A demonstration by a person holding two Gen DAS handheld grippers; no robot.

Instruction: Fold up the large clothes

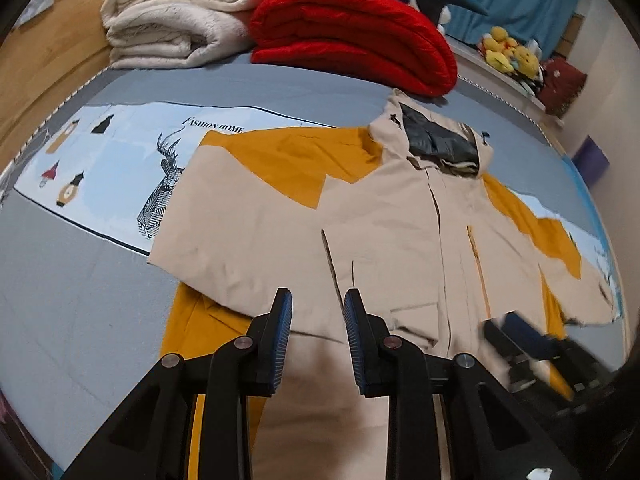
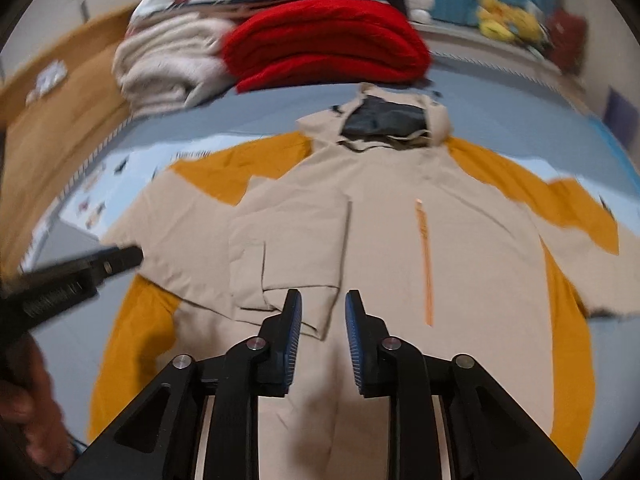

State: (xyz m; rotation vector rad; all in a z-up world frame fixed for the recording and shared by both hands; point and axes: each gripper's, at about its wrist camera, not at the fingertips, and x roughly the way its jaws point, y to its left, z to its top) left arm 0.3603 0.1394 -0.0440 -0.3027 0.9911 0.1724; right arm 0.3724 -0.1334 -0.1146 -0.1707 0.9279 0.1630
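Observation:
A beige and mustard hooded jacket (image 1: 384, 232) lies face up and spread on the bed, hood toward the far side, both sleeves out. It also shows in the right wrist view (image 2: 384, 240). My left gripper (image 1: 318, 300) is open and empty, hovering over the jacket's lower left front. My right gripper (image 2: 323, 300) is open and empty over the lower middle front. The right gripper shows blurred at the lower right of the left wrist view (image 1: 520, 336). The left gripper shows blurred at the left of the right wrist view (image 2: 120, 258).
A folded red blanket (image 1: 352, 36) and a folded cream blanket (image 1: 176, 20) are stacked at the far side of the grey-blue bed sheet (image 1: 80, 280). Yellow plush toys (image 1: 508, 52) sit on a ledge at the far right. A wooden headboard (image 1: 44, 60) is at the left.

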